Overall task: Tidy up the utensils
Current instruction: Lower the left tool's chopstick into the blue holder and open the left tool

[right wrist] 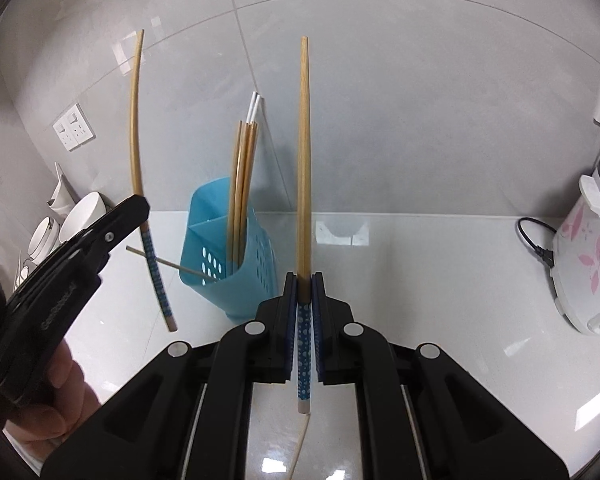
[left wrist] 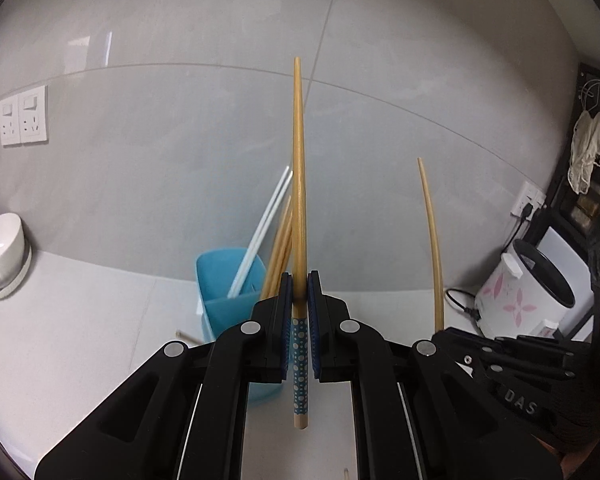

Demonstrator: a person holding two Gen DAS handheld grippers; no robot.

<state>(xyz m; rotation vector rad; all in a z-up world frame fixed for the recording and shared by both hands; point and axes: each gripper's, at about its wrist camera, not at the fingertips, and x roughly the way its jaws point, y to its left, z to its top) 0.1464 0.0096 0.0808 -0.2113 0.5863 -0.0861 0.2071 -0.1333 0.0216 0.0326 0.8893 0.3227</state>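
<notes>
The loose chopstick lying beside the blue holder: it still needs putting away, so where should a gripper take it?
Grip the loose chopstick near its bare left end, coming from above with fingers straddling the shaft; its other end lies against the blue holder, leaving little room there.

chopsticks [right wrist: 242, 184] in holder [right wrist: 228, 256] on counter [right wrist: 440, 280], bowls [right wrist: 78, 216] left, rice cooker [right wrist: 584, 264] right

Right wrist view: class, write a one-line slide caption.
Right hand-held gripper shut on a dotted-handle chopstick, beside the blue utensil holder of chopsticks.
</notes>
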